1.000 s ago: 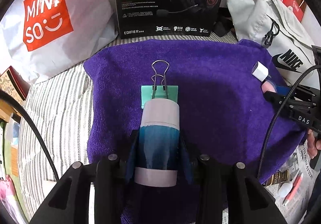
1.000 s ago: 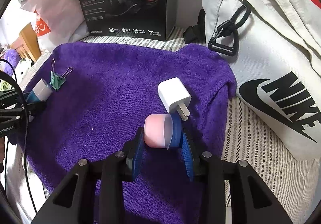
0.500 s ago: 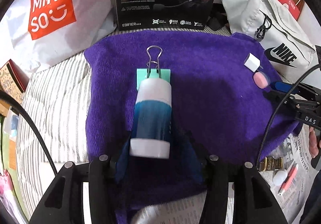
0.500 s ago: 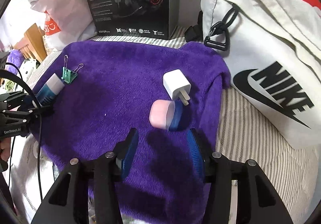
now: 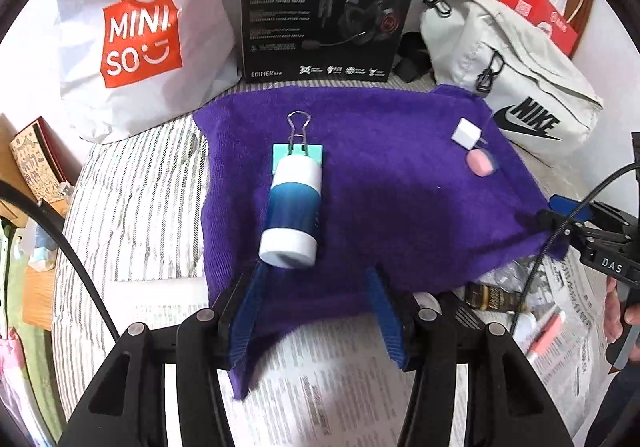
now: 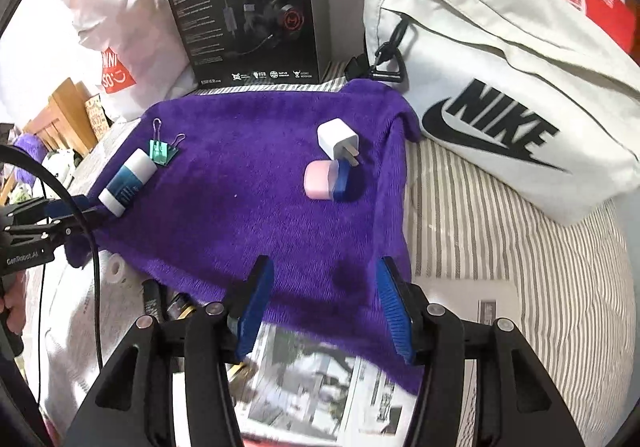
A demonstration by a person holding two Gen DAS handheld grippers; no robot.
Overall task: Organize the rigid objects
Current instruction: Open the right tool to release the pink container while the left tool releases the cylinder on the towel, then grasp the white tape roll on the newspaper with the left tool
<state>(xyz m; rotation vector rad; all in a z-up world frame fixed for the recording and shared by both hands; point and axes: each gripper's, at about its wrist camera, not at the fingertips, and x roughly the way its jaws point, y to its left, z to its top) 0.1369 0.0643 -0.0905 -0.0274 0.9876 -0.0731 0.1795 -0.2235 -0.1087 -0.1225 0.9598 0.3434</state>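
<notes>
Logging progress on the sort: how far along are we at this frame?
Four items lie on the purple towel: blue-and-white tube against the green binder clip, pink case by the white charger. In hand: nothing, left gripper and right gripper open. Left: unclear; small items remain beside the towel.

We see a purple towel (image 5: pixel 392 207) of fuzzy, matt cloth. On it the tube (image 5: pixel 294 207) looks like smooth plastic, the clip (image 5: pixel 298 151) has thin shiny wire handles, and the charger (image 6: pixel 336 137) is smooth white plastic. The gripper fingers (image 6: pixel 394 311) carry ribbed blue pads. The bag (image 6: pixel 500 87) is matt woven cloth, and the box (image 5: pixel 332 7) is glossy card.
</notes>
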